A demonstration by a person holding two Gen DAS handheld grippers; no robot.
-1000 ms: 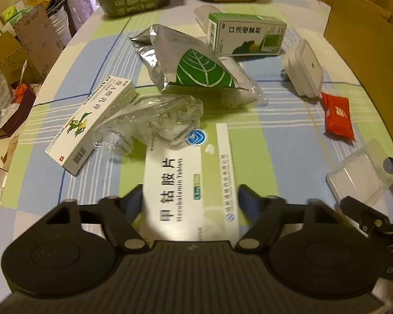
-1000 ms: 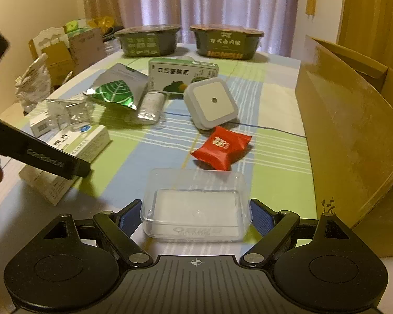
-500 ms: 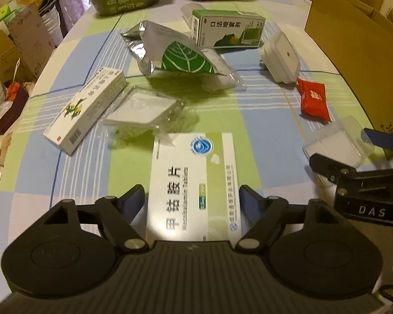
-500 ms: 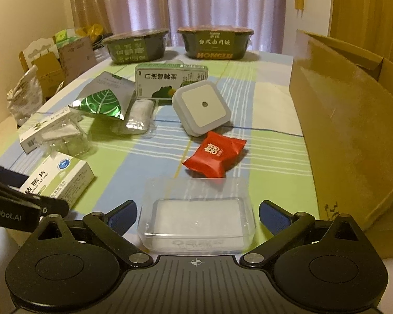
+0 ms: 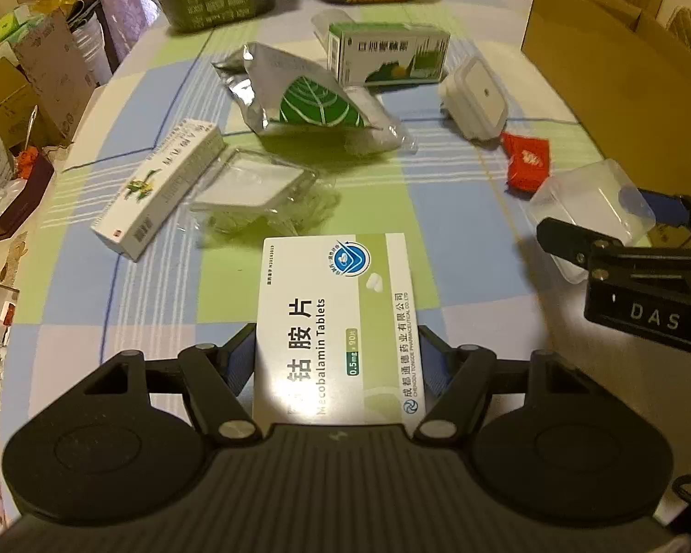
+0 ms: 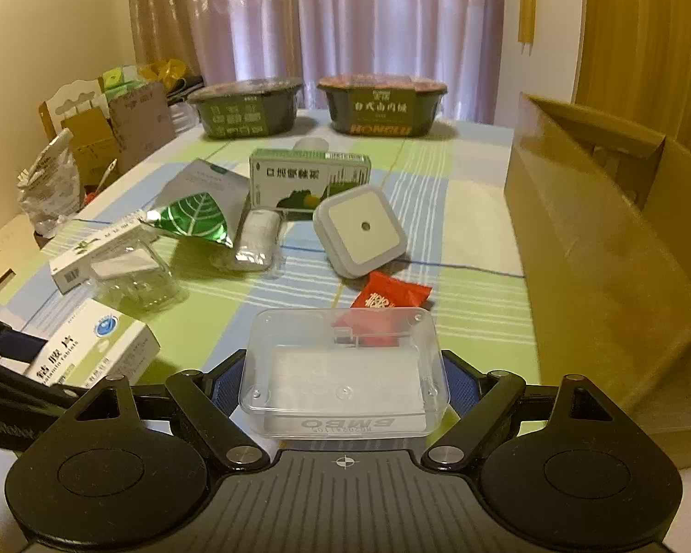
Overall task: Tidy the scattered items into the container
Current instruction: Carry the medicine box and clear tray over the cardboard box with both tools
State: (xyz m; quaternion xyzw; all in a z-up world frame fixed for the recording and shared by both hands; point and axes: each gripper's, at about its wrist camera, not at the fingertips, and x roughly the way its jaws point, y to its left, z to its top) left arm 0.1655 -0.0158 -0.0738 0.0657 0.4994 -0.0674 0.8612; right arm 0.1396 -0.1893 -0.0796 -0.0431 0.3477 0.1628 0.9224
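Two grippers [image 5: 336, 359] [image 6: 343, 385], one box [image 5: 336, 322] [image 6: 345, 368] each.

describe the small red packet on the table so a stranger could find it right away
Start at the tall brown cardboard box. Beside it lies a white square plastic night light; the small red foil packet sits in front, the only red item.

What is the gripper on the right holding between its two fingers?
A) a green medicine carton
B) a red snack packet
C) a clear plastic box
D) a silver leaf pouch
C: the right gripper has its fingers closed on the sides of the clear plastic box; the red snack packet lies on the table behind it.
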